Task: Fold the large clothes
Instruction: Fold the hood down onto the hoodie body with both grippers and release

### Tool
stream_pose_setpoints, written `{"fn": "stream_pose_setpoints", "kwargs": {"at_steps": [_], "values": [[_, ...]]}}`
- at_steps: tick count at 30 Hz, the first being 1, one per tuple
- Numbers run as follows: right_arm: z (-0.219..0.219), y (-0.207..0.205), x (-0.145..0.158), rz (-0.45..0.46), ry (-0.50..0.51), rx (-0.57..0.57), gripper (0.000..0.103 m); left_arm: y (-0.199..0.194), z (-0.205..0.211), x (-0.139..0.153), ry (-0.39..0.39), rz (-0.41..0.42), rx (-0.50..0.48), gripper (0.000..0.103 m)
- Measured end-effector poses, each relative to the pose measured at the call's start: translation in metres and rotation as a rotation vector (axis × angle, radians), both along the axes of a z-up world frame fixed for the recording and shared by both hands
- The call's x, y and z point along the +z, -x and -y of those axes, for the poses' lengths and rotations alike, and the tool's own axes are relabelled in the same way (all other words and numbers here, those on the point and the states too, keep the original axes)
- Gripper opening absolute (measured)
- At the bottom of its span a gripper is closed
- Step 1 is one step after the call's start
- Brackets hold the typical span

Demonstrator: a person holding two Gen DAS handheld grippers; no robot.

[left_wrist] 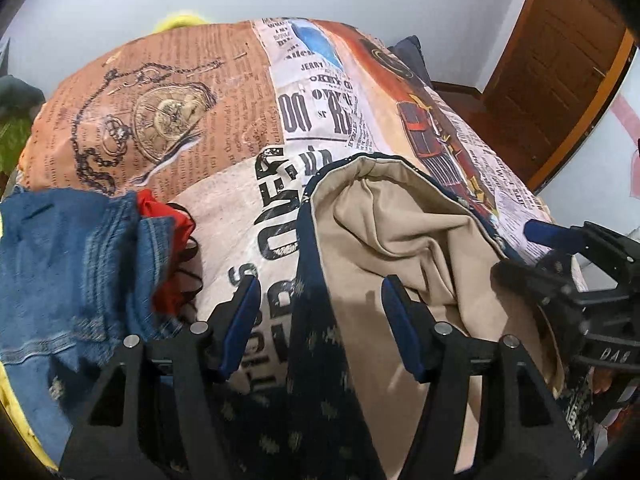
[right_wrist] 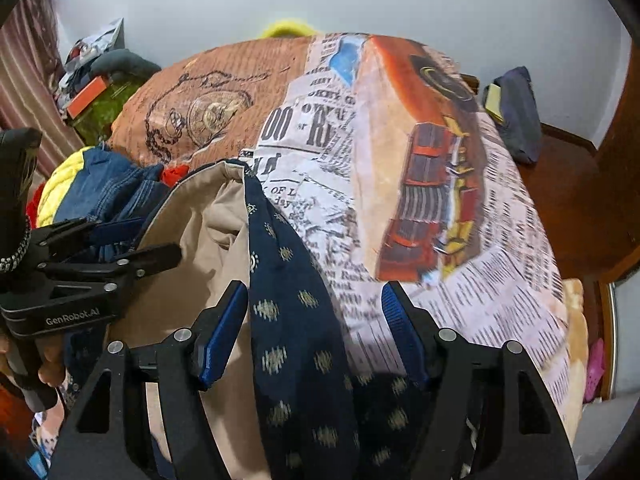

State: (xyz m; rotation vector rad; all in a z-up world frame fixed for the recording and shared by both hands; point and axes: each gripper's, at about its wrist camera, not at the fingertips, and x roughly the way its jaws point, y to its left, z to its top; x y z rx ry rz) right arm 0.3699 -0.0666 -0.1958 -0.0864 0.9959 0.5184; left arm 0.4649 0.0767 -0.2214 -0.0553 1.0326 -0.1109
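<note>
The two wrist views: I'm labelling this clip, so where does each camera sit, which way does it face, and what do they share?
Left wrist: on the left tongs, looking down over the navy patterned garment; the right tongs show at its right edge.
Right wrist: on the right tongs, same downward slant; the left tongs and a hand show at left.
Shared: the garment, its beige lining, the newspaper-print bedspread.
</note>
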Motion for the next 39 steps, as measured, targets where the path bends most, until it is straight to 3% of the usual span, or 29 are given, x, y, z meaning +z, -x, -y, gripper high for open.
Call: {"fn": "stream_pose_setpoints", "kwargs": {"at_steps": [4,6,8,11,20,26,31,39], "values": [[-0.008,-0.007,-0.015,-0.043,-0.013,0.022,0.063,-0.006,0.002,-0.013,0.005,-0.022,0.002,0.037],[-0.01,-0.007,-0.02,-0.055,-0.026,0.036,0.037,-0.006,0.001,-0.017,0.011,-0.031,0.005,0.022],[-0.011,-0.006,-0.021,-0.072,-0.036,0.044,0.024,-0.005,0.0,-0.016,0.019,-0.025,0.002,0.01],[-0.009,0.003,-0.015,-0.032,-0.029,0.041,0.011,0.004,0.001,-0.005,0.018,0.012,-0.015,0.007],[0.005,0.051,0.03,0.069,-0.046,0.065,0.01,0.056,0.019,0.059,0.001,0.139,-0.111,0.007],[0.017,0.096,0.056,0.119,-0.051,0.091,0.009,0.103,0.034,0.083,-0.011,0.168,-0.169,0.007],[0.026,0.129,0.056,0.112,-0.051,0.104,0.009,0.138,0.041,0.082,-0.01,0.146,-0.202,0.007],[0.042,0.172,0.024,0.017,-0.041,0.099,0.009,0.19,0.05,0.048,0.015,0.048,-0.254,0.007]]}}
